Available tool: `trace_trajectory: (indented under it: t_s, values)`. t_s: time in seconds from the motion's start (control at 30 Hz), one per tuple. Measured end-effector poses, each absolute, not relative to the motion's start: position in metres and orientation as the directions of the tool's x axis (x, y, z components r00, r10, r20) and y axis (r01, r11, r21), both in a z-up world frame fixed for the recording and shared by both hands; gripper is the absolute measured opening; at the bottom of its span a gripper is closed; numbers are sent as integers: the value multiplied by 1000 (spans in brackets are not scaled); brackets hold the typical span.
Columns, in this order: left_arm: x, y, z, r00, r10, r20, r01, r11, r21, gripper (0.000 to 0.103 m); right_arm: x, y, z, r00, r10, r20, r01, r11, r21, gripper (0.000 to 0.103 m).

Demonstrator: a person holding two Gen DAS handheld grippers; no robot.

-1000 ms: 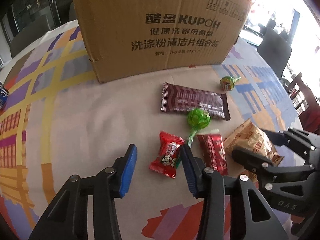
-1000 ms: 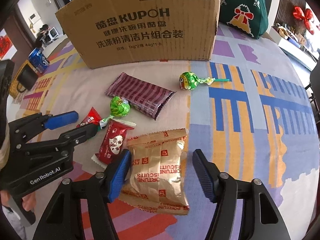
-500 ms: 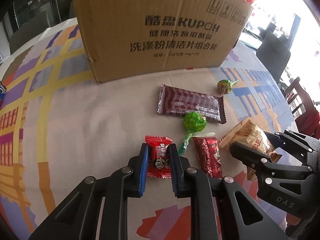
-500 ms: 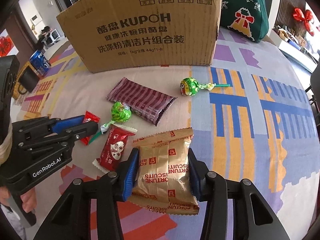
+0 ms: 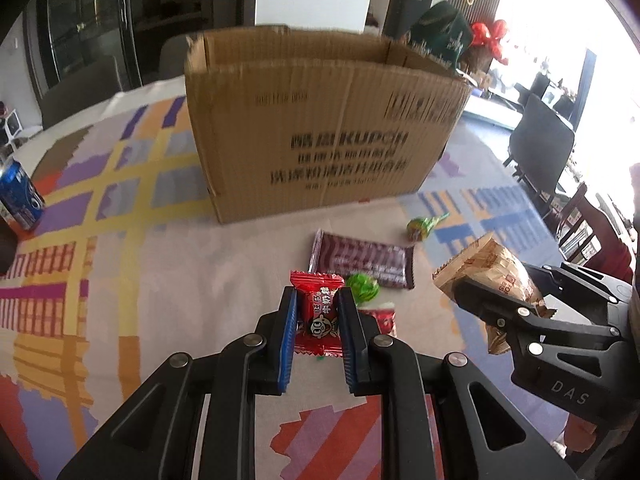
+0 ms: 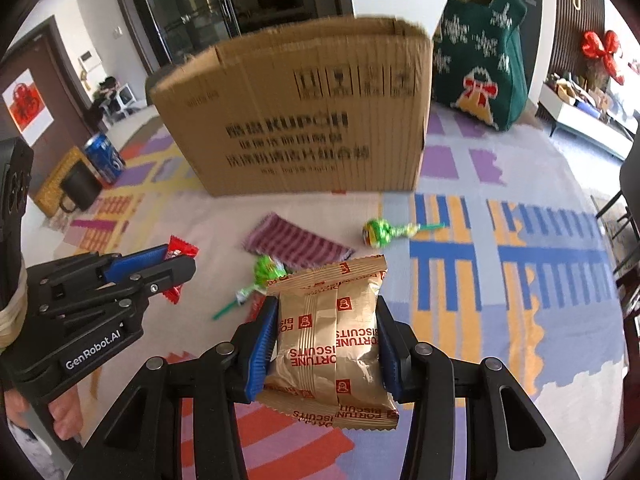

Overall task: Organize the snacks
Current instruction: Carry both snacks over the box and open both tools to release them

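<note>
My left gripper is shut on a red candy and holds it above the table; it also shows in the right wrist view. My right gripper is shut on a gold biscuit packet, lifted off the table, also seen in the left wrist view. An open cardboard box stands behind. On the cloth lie a maroon wafer bar, a green lollipop, a second green lollipop and a red candy.
A blue soda can stands at the far left, with a black mug beside it. A green knitted Christmas bag stands right of the box. Chairs stand at the table's right edge.
Both grippers have lifted with their snacks, the red candy and the biscuit packet, off the table. The box's open top has come into view.
</note>
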State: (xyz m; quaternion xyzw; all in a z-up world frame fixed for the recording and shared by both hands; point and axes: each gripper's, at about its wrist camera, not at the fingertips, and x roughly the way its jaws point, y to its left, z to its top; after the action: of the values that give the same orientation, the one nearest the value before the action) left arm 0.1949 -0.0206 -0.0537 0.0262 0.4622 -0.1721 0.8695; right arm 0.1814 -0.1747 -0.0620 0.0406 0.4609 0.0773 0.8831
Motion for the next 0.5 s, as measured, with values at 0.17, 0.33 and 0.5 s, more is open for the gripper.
trace_trajectory:
  t_s: [0.17, 0.33, 0.5]
  values:
    - [194, -19, -29, 565, -275, -778, 324, 941, -98, 21, 179, -174, -40, 616, 180, -767, -118, 984, 136, 46]
    - [193, -19, -3, 615, -285, -735, 325, 941, -93, 21, 179, -175, -17, 666, 192, -720, -135, 981, 137, 46]
    - [197, -18, 17, 655, -286, -700, 326, 942, -81, 21, 182, -176, 4, 708, 201, -677, -142, 979, 143, 46]
